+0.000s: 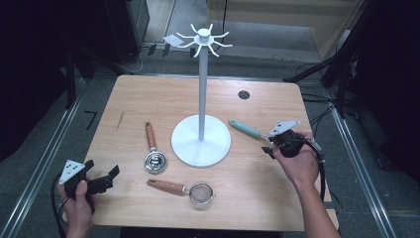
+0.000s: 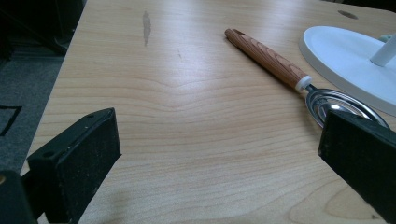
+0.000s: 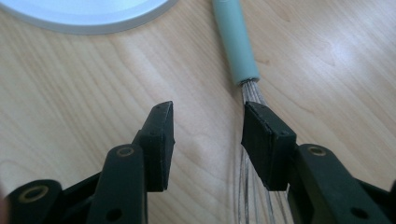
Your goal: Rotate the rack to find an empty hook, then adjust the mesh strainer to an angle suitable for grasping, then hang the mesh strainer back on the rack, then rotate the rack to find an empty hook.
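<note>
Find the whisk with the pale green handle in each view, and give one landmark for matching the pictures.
High view: the whisk lies right of centre, its wires running under the right gripper.
Left gripper view: not in it.
Right gripper view: its handle lies at the top, its wires passing the right-hand jaw.
Shared landmark: the stand's white round base.

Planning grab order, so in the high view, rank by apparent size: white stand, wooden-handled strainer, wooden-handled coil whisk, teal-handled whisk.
1. white stand, clearly largest.
2. wooden-handled strainer and wooden-handled coil whisk: they look about alike, so no ranking.
Teal-handled whisk: unsure, since the right gripper covers its wire end.
</note>
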{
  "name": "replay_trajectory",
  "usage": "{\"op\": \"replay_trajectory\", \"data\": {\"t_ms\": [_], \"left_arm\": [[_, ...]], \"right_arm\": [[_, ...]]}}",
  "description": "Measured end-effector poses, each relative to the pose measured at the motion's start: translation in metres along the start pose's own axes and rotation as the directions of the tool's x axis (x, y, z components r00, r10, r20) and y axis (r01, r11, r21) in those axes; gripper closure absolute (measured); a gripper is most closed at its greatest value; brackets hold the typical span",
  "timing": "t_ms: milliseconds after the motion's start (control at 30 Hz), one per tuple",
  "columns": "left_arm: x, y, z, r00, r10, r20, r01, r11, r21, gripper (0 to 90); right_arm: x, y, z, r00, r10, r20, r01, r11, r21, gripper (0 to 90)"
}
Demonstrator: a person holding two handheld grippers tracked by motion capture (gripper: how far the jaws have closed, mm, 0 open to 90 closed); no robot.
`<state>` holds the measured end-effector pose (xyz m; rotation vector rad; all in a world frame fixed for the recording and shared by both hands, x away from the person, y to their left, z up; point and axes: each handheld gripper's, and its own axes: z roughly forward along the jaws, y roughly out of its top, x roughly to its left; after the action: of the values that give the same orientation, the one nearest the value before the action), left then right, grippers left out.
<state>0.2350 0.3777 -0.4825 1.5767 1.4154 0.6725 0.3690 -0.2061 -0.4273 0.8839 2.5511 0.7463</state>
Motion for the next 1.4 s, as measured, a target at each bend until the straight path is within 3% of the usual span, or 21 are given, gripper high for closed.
{"op": "replay_trajectory", "data": {"t_ms": [267, 400, 500, 700, 867, 1033, 1233, 1400], "left_arm": [[0.000, 0.000, 0.000, 1.0000, -0.002, 0.001, 0.002, 1.0000, -0.001, 0.0], [0.000, 0.000, 0.000, 1.0000, -0.002, 0.000, 0.002, 1.0000, -0.001, 0.0], [0.000, 0.000, 0.000, 1.0000, -0.006, -0.001, 0.006, 1.0000, 0.000, 0.0], [0.000, 0.000, 0.000, 1.0000, -0.006, -0.001, 0.006, 1.0000, 0.000, 0.0], [0.001, 0.000, 0.000, 1.0000, -0.006, 0.001, 0.006, 1.0000, -0.001, 0.0], [0.001, 0.000, 0.000, 1.0000, -0.007, 0.002, 0.007, 1.0000, -0.001, 0.0], [0.000, 0.000, 0.000, 1.0000, -0.005, -0.001, 0.005, 1.0000, -0.001, 0.0], [0.000, 0.000, 0.000, 1.0000, -0.005, 0.000, 0.005, 1.0000, -0.001, 0.0]], "right_arm": [[-0.006, 0.016, 0.007, 0.9993, -0.019, 0.031, 0.019, 0.9997, 0.014, 53.0], [-0.014, 0.030, 0.013, 0.9990, -0.043, -0.008, 0.044, 0.9959, 0.078, 50.1], [-0.016, 0.035, 0.015, 0.9987, -0.050, -0.007, 0.050, 0.9942, 0.095, 49.1], [-0.022, 0.051, 0.024, 0.9965, -0.083, -0.011, 0.083, 0.9826, 0.166, 46.7], [-0.027, 0.061, 0.037, 0.9945, -0.101, -0.025, 0.104, 0.9673, 0.231, 42.7], [-0.030, 0.065, 0.048, 0.9956, -0.088, -0.032, 0.093, 0.9585, 0.269, 42.7], [-0.032, 0.067, 0.055, 0.9974, -0.064, -0.032, 0.071, 0.9592, 0.274, 43.5], [-0.036, 0.064, 0.062, 0.9981, -0.050, -0.037, 0.059, 0.9515, 0.302, 44.7]]}}
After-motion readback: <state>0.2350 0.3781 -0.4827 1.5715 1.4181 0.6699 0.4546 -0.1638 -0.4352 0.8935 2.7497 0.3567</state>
